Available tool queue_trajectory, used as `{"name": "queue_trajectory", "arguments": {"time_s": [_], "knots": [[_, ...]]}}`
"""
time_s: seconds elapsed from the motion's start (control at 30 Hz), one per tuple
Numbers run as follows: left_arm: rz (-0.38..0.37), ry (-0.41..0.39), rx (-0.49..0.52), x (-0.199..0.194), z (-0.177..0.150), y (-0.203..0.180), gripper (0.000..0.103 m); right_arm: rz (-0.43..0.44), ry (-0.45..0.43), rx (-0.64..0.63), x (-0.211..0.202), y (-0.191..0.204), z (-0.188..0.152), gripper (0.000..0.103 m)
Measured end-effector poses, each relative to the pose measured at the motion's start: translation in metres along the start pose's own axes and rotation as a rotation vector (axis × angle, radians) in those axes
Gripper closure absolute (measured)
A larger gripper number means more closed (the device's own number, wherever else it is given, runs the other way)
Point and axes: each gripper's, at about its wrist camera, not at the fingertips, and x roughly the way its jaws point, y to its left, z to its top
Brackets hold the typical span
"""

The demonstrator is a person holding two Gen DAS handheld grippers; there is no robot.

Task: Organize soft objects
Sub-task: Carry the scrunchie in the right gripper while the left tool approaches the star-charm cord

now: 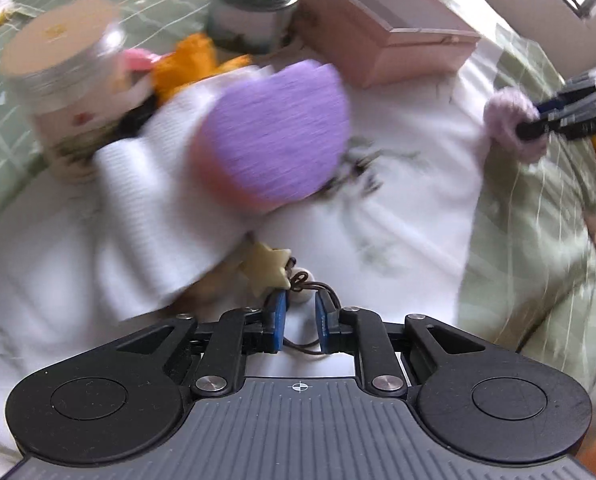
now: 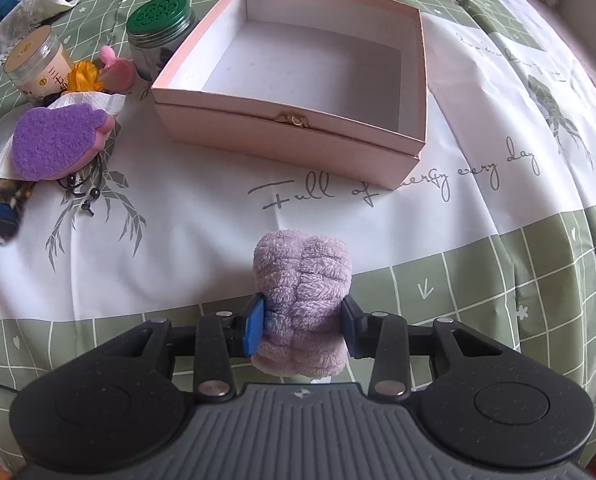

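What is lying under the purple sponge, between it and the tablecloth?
The purple sponge rests on a white paper towel, which sticks out behind it. A dark beaded cord shows at its near edge. Anything else beneath is covered.

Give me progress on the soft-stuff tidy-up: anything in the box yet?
Nothing packed yet: the pink box shows a bare white floor. In hand: the right claw is shut on a fluffy lilac towel roll, short of the box. The left claw sits around a brown cord with a star charm; grip unclear. Left: the purple sponge and white tissue by the jars.
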Motion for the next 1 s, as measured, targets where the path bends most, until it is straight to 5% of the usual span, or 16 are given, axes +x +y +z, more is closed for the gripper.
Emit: {"name": "queue_trajectory", "arguments": {"time_s": [0.13, 0.33, 0.53, 0.77, 1.0], "knots": [[-0.052, -0.048, -0.004, 0.019, 0.005, -0.036, 0.086, -0.008, 0.006, 0.002, 0.001, 0.0, -0.002, 0.065], [0.04, -0.09, 0.092, 0.026, 0.0, -0.066, 0.087, -0.014, 0.021, 0.008, 0.006, -0.001, -0.002, 0.064], [-0.06, -0.207, -0.03, 0.019, -0.009, -0.051, 0.095, -0.015, 0.019, 0.01, 0.006, 0.0, -0.001, 0.064], [-0.092, -0.334, -0.055, -0.004, -0.007, -0.048, 0.096, -0.021, 0.023, 0.02, 0.007, -0.003, -0.001, 0.063], [-0.072, -0.376, -0.117, -0.013, -0.007, -0.033, 0.095, -0.024, 0.03, 0.014, 0.009, -0.003, -0.002, 0.063]]}}
